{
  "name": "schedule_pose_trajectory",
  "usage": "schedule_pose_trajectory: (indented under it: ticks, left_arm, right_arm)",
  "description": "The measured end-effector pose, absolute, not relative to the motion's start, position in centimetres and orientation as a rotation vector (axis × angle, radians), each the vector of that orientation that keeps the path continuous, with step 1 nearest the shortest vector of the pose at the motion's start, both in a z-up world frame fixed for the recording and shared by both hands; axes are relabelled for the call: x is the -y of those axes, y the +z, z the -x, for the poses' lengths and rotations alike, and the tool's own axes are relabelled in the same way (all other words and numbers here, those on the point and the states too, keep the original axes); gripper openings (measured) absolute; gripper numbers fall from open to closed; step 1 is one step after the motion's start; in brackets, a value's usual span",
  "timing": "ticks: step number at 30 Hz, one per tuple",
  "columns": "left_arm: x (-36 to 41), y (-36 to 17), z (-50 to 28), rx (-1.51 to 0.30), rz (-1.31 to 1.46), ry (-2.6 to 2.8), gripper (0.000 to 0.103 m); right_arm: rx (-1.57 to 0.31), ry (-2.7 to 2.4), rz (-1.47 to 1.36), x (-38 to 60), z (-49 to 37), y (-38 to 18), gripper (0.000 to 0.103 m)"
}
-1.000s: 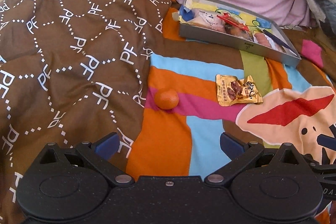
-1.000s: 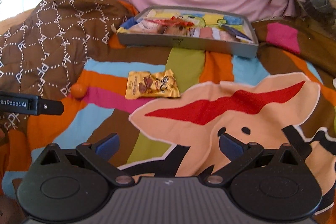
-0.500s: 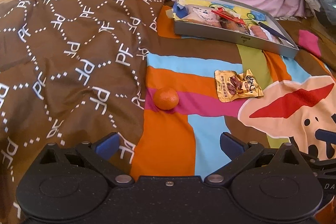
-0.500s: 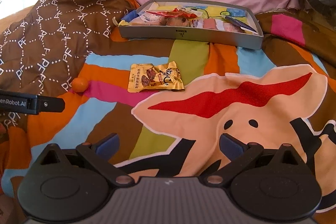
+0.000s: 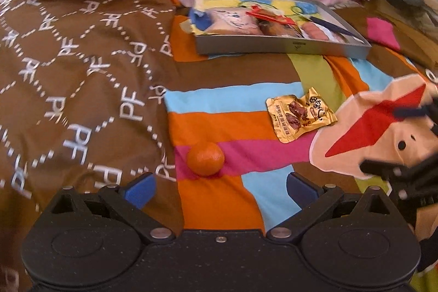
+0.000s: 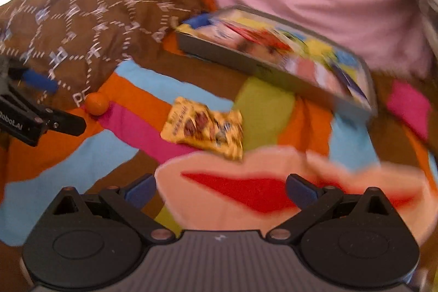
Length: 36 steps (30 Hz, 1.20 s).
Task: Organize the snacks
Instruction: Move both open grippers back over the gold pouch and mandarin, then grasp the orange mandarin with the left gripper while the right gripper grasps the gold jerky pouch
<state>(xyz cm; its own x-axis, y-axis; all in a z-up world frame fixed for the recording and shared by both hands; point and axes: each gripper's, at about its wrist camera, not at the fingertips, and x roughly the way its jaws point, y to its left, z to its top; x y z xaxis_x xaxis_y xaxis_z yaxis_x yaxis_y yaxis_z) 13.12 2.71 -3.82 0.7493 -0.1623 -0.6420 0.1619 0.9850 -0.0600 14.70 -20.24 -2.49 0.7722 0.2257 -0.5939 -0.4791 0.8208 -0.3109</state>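
The left tool (image 5: 220, 186), jaws wide and empty, has closed on the tangerine (image 5: 205, 158); the right tool (image 6: 220, 189), equally open and empty, probably swings toward the yellow snack packet (image 6: 204, 127).

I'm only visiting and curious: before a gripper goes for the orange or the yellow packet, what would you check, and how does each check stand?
1. Left gripper open, empty: ok.
2. Right gripper open, empty: ok.
3. Orange lined up just ahead of the left gripper, nothing on it: ok.
4. Packet lying flat ahead of the right gripper, uncovered: ok.
5. Room left in the tray: cannot tell; it already holds several snacks.
6. Right view sharp enough to aim: not ok, it is blurred.
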Motion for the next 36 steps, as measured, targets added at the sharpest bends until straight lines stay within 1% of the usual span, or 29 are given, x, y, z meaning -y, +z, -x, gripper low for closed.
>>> schedule_pose_trajectory:
  ticks: [4,9,17,20,21,23,25,27,29,33,35,36]
  left_arm:
    - [-3.3,-4.1,-14.9,-0.725,-0.004,-0.226,0.1]
    - [-3.9,-4.7,-16.8,-0.762,0.018,-0.269,0.098]
    - [-2.8,-4.9,-18.2,-0.761,-0.065,-0.349,0.095]
    - [-2.5,-5.0,-18.8,-0.778,-0.074,-0.376,0.09]
    - [-2.5,-5.0,-19.0,-0.781,-0.079,-0.384,0.088]
    - [-2.6,-5.1,-19.2,-0.787,-0.091,-0.385,0.082]
    - [-2.8,-5.3,-19.4,-0.802,-0.086,-0.373,0.073]
    - [-3.2,-5.4,-19.5,-0.808,-0.066,-0.362,0.069]
    - [-3.4,-5.3,-19.4,-0.807,-0.057,-0.355,0.064]
    - [-3.6,-5.4,-19.4,-0.824,-0.022,-0.349,0.04]
    - [-3.7,-5.5,-19.5,-0.837,0.037,-0.346,0.039]
    - [-3.7,-5.5,-19.5,-0.84,0.06,-0.345,0.039]
  right_arm:
    - [-0.507,0.535,0.668,18.5,-17.0,-2.7,0.103]
    - [-0.432,0.611,0.973,16.2,-19.6,-4.4,0.103]
    - [-0.438,0.77,1.116,15.0,-22.5,-5.2,0.103]
    - [-0.43,0.814,1.174,14.8,-22.8,-5.3,0.101]
    - [-0.432,0.816,1.183,14.6,-22.9,-5.3,0.101]
    - [-0.442,0.818,1.176,14.4,-23.1,-5.1,0.089]
    - [-0.464,0.827,1.163,14.3,-23.4,-5.1,0.086]
    - [-0.481,0.831,1.143,14.4,-23.4,-5.2,0.082]
    - [-0.511,0.839,1.108,14.6,-23.7,-5.0,0.075]
    - [-0.573,0.82,1.04,15.1,-24.0,-4.7,0.07]
    - [-0.612,0.802,1.007,15.1,-24.3,-4.6,0.065]
    - [-0.631,0.793,0.992,15.1,-24.3,-4.5,0.064]
